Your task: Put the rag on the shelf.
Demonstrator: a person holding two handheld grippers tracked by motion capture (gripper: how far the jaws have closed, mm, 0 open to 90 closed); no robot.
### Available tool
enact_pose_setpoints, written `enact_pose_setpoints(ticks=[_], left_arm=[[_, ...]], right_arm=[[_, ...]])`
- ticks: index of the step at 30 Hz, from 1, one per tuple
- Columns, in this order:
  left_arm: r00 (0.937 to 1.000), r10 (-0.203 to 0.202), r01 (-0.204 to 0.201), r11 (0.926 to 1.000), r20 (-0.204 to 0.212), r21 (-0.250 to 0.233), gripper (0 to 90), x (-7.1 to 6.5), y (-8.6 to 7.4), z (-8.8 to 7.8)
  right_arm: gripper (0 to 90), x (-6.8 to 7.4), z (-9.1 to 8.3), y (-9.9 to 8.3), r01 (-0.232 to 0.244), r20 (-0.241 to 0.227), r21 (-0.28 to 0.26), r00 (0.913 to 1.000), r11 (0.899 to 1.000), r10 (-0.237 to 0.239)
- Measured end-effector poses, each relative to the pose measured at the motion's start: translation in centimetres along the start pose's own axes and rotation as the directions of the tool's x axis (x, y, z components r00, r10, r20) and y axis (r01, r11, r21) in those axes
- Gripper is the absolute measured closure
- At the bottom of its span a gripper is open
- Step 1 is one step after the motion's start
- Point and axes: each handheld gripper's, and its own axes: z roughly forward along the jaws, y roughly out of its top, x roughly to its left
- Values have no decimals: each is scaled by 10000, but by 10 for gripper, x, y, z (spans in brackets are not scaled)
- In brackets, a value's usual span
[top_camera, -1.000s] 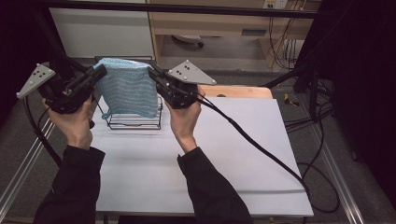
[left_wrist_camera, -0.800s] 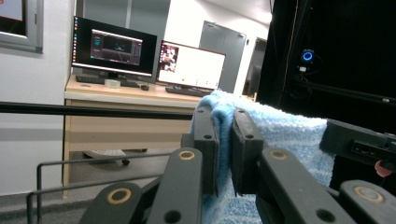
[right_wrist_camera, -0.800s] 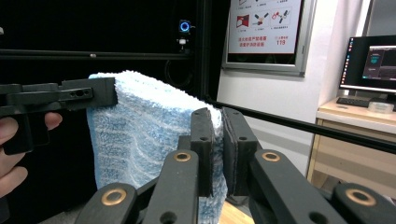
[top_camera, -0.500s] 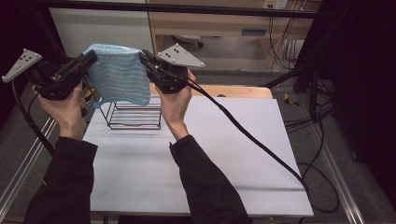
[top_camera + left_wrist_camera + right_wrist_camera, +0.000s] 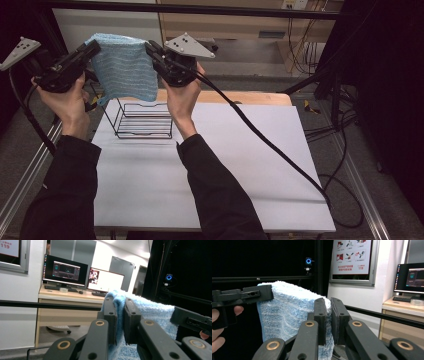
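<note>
In the upper left of the high view a blue towel [image 5: 123, 66] hung in the air, stretched between the two grippers and held above a black wire rack [image 5: 142, 119] that stood on the white table [image 5: 240, 175]. The towel's lower edge hung just over the rack's top wires — whether the two touched could not be told.

The left gripper [image 5: 90, 52], at the far left of that frame, pinched the towel's upper left corner; in the left gripper view its jaws were pressed together on a fold of the blue cloth [image 5: 150, 312], which spread off toward the right edge of the picture. The right gripper [image 5: 151, 50], near the top centre of the high view, pinched the opposite upper corner. In the right gripper view its jaws were likewise clamped on the cloth [image 5: 287, 312], with the other gripper [image 5: 262, 293] at the left of the frame gripping the far corner.

A black cable [image 5: 260, 140] trailed from the right gripper diagonally across the table toward the lower right. Behind, at the top of the left gripper view, two monitors [image 5: 82, 277] stood on a wooden desk [image 5: 67, 296].
</note>
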Motion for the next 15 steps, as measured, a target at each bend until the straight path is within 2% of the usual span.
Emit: enact_pose_setpoints(ticks=[11, 15], left_arm=[[9994, 351, -352, 9994, 51, 22, 825, 2, 19, 13], [9972, 746, -746, 9972, -23, 92, 824, 1, 29, 19]], right_arm=[[845, -8, 10, 12, -93, 72, -276, 9999, 9996, 95], [844, -12, 15, 15, -249, 108, -410, 9996, 9989, 253]])
